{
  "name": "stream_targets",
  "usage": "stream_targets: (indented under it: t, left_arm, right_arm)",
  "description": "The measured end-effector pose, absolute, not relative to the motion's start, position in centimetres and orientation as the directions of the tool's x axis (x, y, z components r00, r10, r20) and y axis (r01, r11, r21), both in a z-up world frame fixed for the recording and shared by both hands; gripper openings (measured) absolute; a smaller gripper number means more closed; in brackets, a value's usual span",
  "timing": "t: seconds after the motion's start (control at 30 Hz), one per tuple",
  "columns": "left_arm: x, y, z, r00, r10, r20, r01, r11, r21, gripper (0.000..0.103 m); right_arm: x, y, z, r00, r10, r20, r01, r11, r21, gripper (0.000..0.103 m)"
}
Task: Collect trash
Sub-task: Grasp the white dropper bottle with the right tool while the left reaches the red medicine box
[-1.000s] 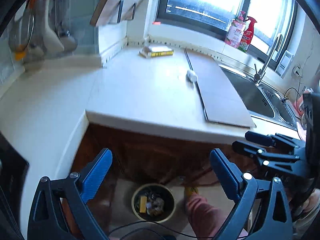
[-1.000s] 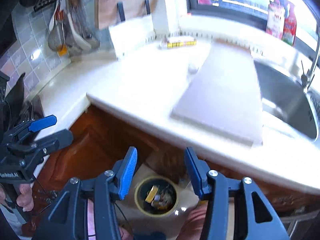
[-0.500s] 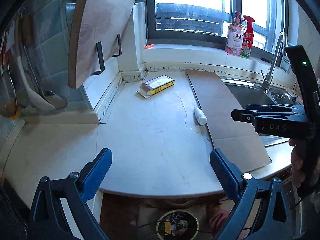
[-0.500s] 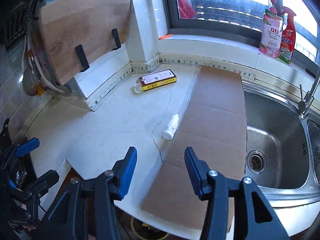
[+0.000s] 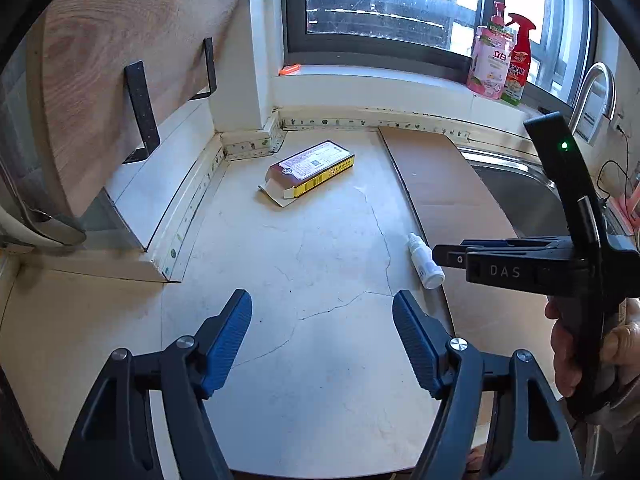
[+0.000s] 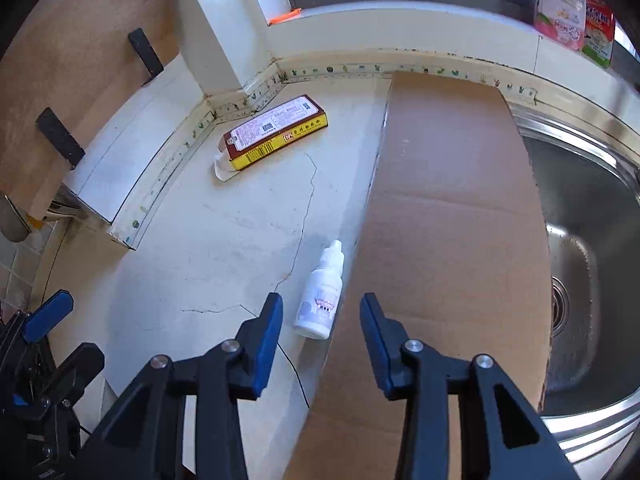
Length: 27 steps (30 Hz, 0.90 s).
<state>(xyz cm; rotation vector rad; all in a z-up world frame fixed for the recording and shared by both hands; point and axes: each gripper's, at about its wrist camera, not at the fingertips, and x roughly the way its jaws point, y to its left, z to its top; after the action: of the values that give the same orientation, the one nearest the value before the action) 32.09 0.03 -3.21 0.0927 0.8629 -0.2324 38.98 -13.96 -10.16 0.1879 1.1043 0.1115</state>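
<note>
The right gripper (image 6: 321,316) hangs with jaws apart and empty just short of the small white bottle (image 6: 320,296), which lies on the cracked counter (image 6: 224,240) touching the cardboard sheet's (image 6: 452,208) edge; the yellow box (image 6: 274,136) lies near the corner; only this view shows the sink (image 6: 592,216) basin; the left wrist view alone shows the left gripper (image 5: 322,340) spread and empty, and the window bottles' (image 5: 490,62) tops.
</note>
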Motion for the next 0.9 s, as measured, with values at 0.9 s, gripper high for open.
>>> stream_targets:
  t: [0.9]
  left_arm:
    - [38.0,-0.8,-3.5,0.594,-0.124,-0.795,0.275,0.960,0.056,0.071]
  right_arm:
    - [42.0,-11.9,-13.1,0.330,0.188,-0.925,-0.051,0.982,0.181,0.026]
